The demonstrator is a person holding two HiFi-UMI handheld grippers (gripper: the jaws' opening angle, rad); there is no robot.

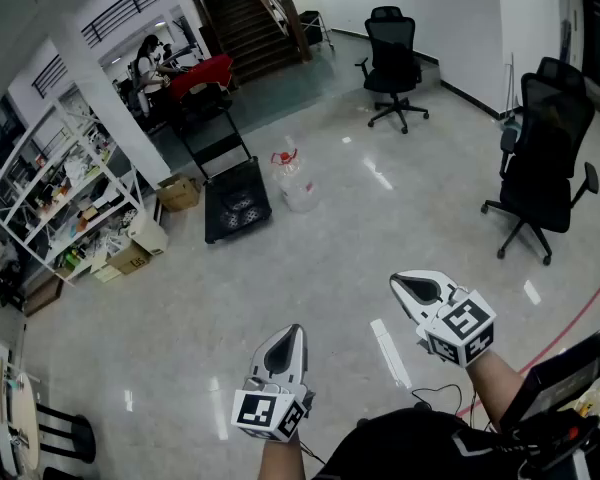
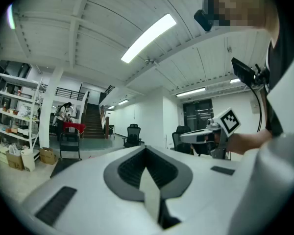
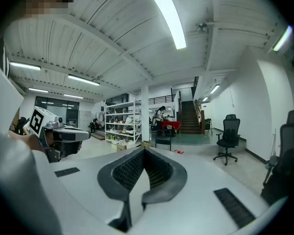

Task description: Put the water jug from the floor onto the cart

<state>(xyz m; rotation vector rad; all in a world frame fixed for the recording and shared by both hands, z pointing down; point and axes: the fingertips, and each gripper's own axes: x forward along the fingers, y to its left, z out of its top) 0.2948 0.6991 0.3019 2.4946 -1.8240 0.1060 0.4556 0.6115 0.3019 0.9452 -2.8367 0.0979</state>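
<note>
1. Approach step, judging by the gap: the left gripper point(image 1: 291, 336) and right gripper point(image 1: 410, 288) were held out with jaws pressed together on nothing, well apart from the water jug point(image 1: 300, 193).
2. The jug stood on the floor point(image 1: 380, 228), just beside the black platform cart point(image 1: 238, 206).
3. It looked upright, long axis vertical and red handle point(image 1: 285, 158) uppermost, though it was small in view.
4. The next move likely called for closing in and opening the jaws.

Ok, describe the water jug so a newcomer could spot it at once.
Start at the staircase at the far end, then come toward the black cart. The water jug sits on the floor just right of it, the only clear container with a red handle.
</note>
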